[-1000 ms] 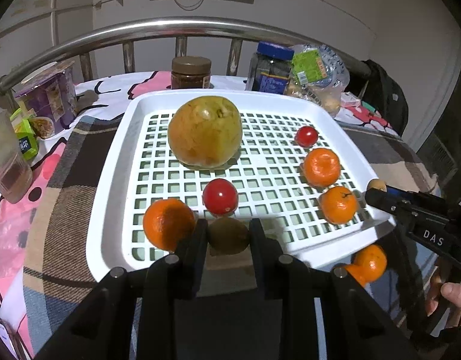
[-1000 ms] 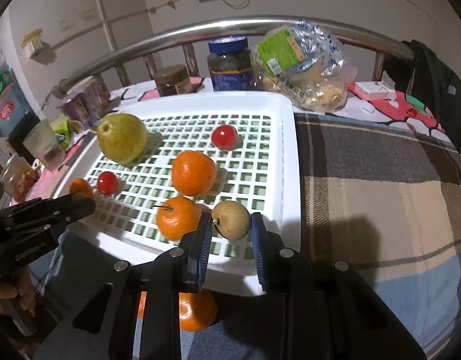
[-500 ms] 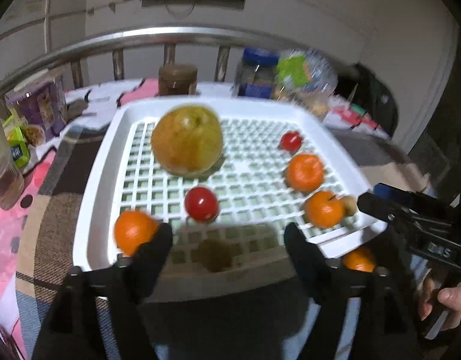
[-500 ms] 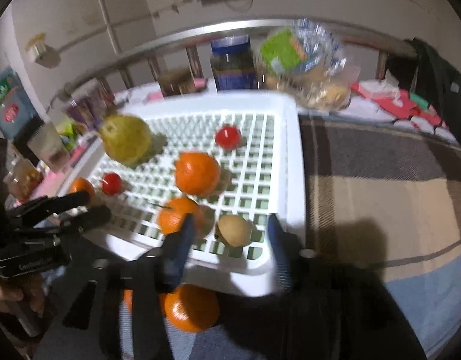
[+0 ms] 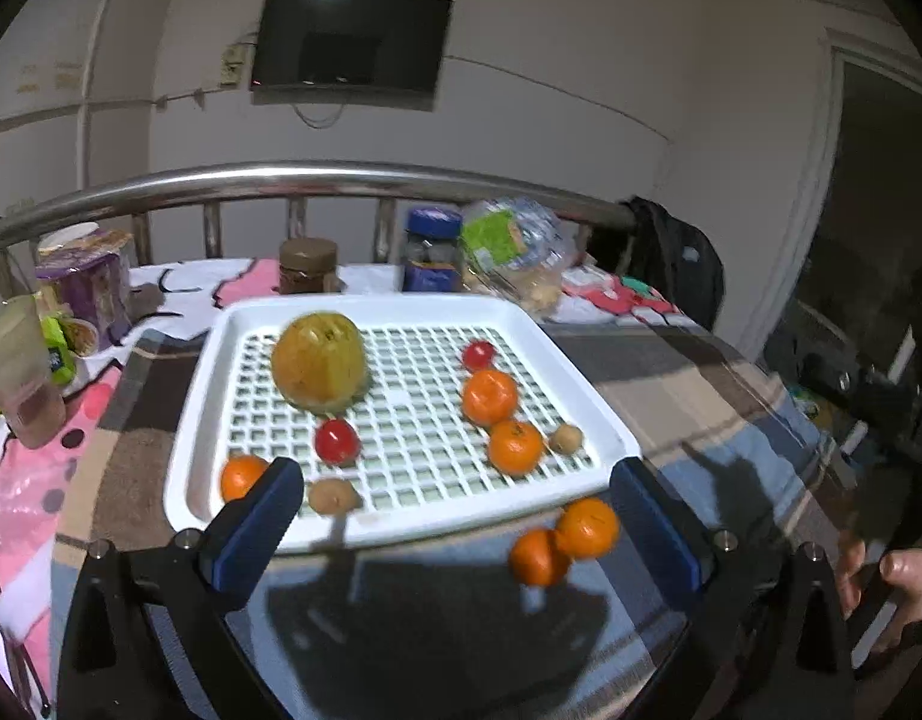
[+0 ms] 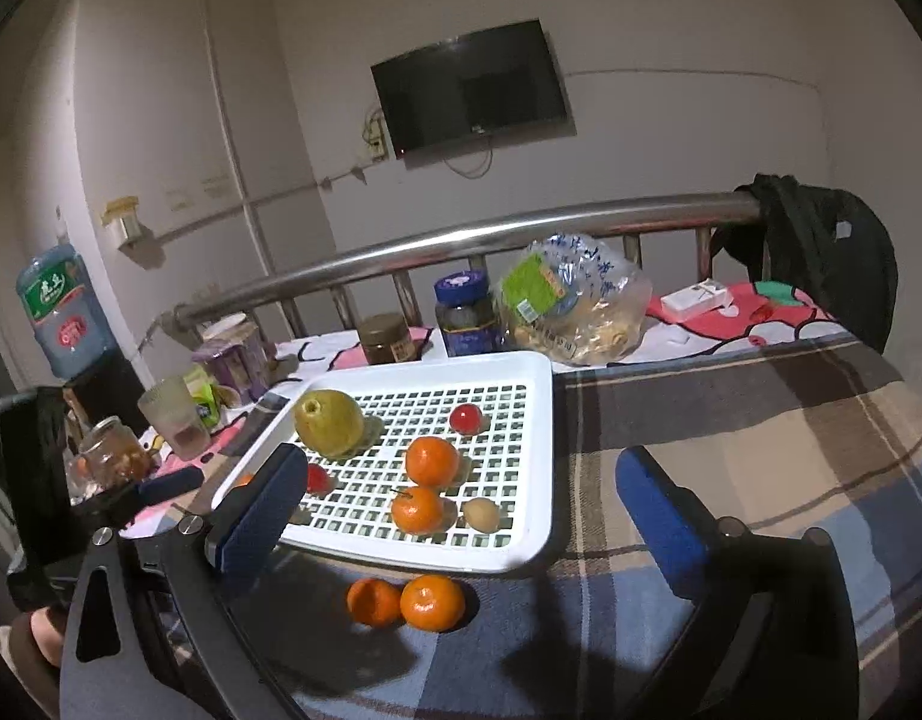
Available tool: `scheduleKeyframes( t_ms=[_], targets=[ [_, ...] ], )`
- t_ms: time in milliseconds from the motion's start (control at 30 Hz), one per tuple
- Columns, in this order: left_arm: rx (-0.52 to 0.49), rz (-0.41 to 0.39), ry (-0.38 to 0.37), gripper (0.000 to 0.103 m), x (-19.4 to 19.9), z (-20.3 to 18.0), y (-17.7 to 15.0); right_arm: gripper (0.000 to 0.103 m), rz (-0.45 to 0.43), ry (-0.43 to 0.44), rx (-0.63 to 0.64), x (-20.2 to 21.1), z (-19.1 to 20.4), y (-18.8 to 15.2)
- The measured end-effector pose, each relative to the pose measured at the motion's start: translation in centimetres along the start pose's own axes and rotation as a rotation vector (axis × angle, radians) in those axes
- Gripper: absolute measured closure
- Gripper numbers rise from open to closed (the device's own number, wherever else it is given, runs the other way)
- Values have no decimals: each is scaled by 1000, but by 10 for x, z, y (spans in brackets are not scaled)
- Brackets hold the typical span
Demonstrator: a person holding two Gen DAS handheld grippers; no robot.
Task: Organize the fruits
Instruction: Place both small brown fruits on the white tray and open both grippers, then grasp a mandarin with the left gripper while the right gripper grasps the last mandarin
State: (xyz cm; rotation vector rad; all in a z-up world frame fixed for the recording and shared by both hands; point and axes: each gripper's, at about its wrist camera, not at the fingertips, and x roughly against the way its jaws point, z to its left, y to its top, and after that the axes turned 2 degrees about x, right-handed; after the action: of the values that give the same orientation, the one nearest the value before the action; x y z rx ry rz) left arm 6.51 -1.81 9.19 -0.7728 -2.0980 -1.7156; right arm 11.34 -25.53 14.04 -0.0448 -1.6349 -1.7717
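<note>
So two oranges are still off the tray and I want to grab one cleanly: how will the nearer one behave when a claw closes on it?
The nearer orange is round on flat cloth, so it will probably roll if nudged. It touches the other orange, which may get pushed along. Its skin looks firm, so a gentle squeeze should hold.

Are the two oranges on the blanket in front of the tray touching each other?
Touching. In the right wrist view, the left orange and the right orange press together with no blanket showing between them; the left wrist view shows them overlapping too.
</note>
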Motion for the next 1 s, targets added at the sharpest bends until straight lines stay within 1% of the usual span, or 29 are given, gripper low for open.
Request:
scheduleKeyframes(
  t_ms=[67, 167, 233, 400, 500, 567, 667, 767, 867, 933, 967, 1000],
  targets=[
    [-21, 31, -13, 0, -2, -5, -7, 0, -5, -6, 3, 5, 1, -4],
    [-55, 61, -5, 0, -9, -13, -18, 0, -2, -17, 6, 7, 0, -12],
    [-62, 83, -3, 0, -14, -16, -25, 0, 14, -40, 14, 5, -1, -20],
    [-65, 135, 4, 2, -30, -20, -35, 0, 61, -61, 13, -5, -9, -36],
    [-68, 183, 11, 9, -42, -21, -41, 0, 86, -86, 20, -9, -12, -44],
    [-52, 223, 4, 13, -52, -20, -44, 0, 100, -90, 16, -12, -14, -49],
    [-57, 251, 5, 17, -61, -22, -46, 0, 120, -101, 8, -17, -18, -55],
    [-79, 273, 3, 22, -69, -27, -48, 0, 169, -101, -3, -27, -21, -63],
    [-95, 290, 2, 29, -77, -31, -48, 0, 200, -98, -10, -34, -23, -68],
    [-102, 305, -4, 38, -83, -34, -48, 0, 221, -90, -21, -38, -23, -70],
    [-104, 308, -5, 39, -85, -34, -48, 0, 228, -81, -25, -39, -23, -72],
    [-109, 300, 0, 44, -85, -35, -47, 0, 239, -73, -27, -42, -23, -73]
  ],
)
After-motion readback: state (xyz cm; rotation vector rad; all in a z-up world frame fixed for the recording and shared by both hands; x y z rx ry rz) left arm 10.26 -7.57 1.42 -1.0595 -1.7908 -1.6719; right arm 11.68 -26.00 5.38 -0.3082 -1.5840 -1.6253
